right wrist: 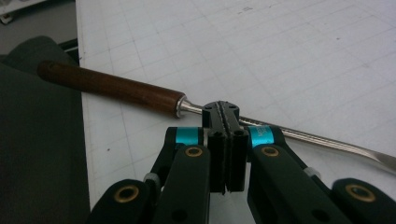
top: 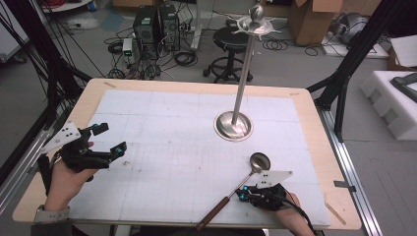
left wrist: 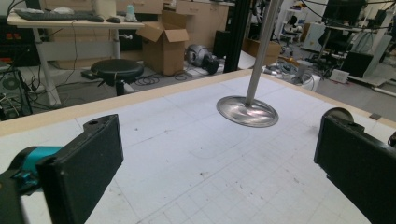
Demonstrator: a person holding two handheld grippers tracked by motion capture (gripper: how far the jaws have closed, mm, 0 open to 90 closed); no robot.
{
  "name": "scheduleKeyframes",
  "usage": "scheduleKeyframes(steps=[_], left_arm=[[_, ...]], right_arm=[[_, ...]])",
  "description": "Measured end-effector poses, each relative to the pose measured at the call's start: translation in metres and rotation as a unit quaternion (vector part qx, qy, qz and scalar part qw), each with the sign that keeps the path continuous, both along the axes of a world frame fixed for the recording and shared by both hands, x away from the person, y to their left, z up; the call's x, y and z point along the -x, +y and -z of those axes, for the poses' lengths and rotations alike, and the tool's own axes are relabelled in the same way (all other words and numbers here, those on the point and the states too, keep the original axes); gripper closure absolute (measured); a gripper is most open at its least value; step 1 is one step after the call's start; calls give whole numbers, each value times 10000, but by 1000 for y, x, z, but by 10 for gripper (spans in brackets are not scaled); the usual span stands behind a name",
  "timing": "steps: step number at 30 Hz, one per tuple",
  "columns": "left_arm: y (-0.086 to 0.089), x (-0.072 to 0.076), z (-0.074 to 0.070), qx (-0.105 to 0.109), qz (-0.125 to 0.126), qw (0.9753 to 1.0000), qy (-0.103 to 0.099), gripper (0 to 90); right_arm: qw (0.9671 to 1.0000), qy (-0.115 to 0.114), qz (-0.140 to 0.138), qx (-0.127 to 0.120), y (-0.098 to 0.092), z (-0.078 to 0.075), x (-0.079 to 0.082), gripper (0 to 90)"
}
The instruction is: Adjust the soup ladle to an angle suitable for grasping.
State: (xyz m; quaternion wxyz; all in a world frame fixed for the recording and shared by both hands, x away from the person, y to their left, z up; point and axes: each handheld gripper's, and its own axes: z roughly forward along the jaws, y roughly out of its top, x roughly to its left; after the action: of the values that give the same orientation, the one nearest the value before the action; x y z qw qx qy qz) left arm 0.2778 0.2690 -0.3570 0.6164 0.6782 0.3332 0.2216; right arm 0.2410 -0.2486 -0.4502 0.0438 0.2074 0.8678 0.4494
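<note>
A white gridded worktop point(top: 162, 128) carries a tall metal stand point(top: 235, 123). Near its front edge lies a ladle point(top: 236, 189), stiff, light, with a slippery steel shaft and a grippier wooden handle. The right gripper point(right wrist: 224, 114) pinches the shaft beside the handle. The left gripper point(top: 110, 140) hovers level, jaws spread.

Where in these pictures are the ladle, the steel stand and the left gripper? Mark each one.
ladle point(top: 259, 161): high view, on its round bowl.
steel stand point(top: 234, 125): high view, on its round base plate.
left gripper point(top: 110, 138): high view, midway between its open jaw tips.
</note>
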Motion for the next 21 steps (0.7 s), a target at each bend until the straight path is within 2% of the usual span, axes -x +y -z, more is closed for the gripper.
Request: scheduleKeyframes(steps=[3, 5, 6, 7, 10, 13, 21], left_arm=[[0, 0, 0, -15, 9, 10000, 9, 18], [0, 0, 0, 2, 1, 10000, 4, 18], [0, 0, 0, 5, -5, 10000, 0, 18], [0, 0, 0, -1, -3, 10000, 6, 18], [0, 0, 1, -11, 4, 10000, 29, 18], [-1, -1, 2, -48, 17, 10000, 70, 18], [-1, 0, 2, -31, -10, 10000, 59, 18]], right_arm=[[10000, 2, -55, -4, 3, 0, 0, 898], [9999, 32, -136, 86, 7, 0, 1, 898], [9993, 3, -243, 292, 13, 2, 2, 898], [9992, -42, -232, 318, 14, 2, 2, 898], [9990, 51, -308, 315, 19, 1, 1, 897], [9991, 21, -305, 300, 23, 2, -1, 897], [9994, 122, -113, 317, 37, 1, -11, 900]])
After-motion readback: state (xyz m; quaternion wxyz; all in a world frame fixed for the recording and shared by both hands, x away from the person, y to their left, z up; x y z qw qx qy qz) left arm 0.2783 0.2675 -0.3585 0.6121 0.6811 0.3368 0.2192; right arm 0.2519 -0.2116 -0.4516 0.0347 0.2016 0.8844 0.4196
